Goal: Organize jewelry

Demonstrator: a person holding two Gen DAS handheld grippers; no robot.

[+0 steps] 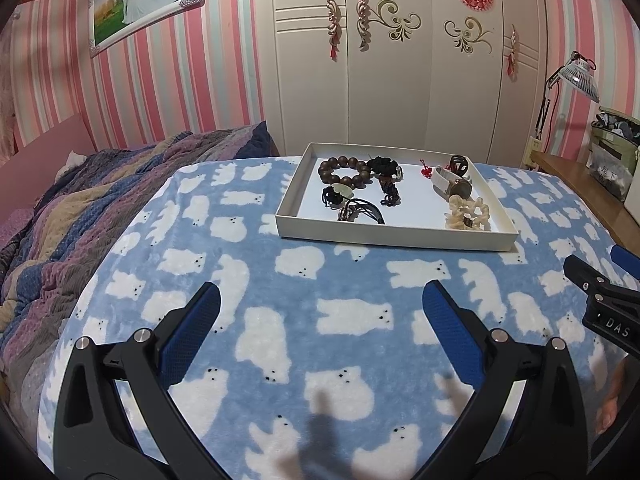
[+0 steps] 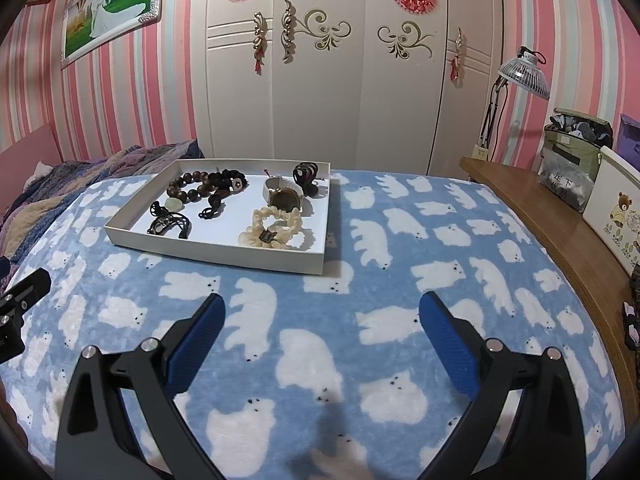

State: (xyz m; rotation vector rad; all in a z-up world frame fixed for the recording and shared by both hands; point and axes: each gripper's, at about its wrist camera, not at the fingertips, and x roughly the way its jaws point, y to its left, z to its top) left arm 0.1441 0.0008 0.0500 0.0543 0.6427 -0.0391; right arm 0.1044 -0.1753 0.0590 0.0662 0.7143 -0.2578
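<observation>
Nearest the lens, the left tool (image 1: 320,300) is held wide open over the bed, its two black arms tipped with ribbed blue pads and nothing gripped between them. The right tool (image 2: 322,308) is likewise spread wide and empty, hanging over the same surface; part of it is seen at the right edge of the left wrist view.

Beneath both lies a fleecy blue blanket (image 1: 280,280) patterned with white bears — soft and napped, and covering the bed.

Farther on, ahead of both tools and well apart from them, a shallow white rectangular tray (image 2: 224,254) of card-like material is set on the blanket. Its long axis runs roughly left to right across the view. From the left tool it lies ahead and slightly right; from the right tool, ahead and to the left.

Inside the tray the jewelry is spread flat. A cream ruffled scrunchie (image 2: 276,230) lies near the front wall at the right. A watch (image 2: 285,198) with a round dark face and pale strap is just behind it. At the left, a bracelet of round dark wooden beads (image 2: 188,186) forms a loop, with black cord pieces (image 2: 170,224) in front of it.

Beyond — a crumpled striped quilt (image 1: 80,200) at the left, and a white wardrobe (image 1: 384,80) with scrollwork behind.
</observation>
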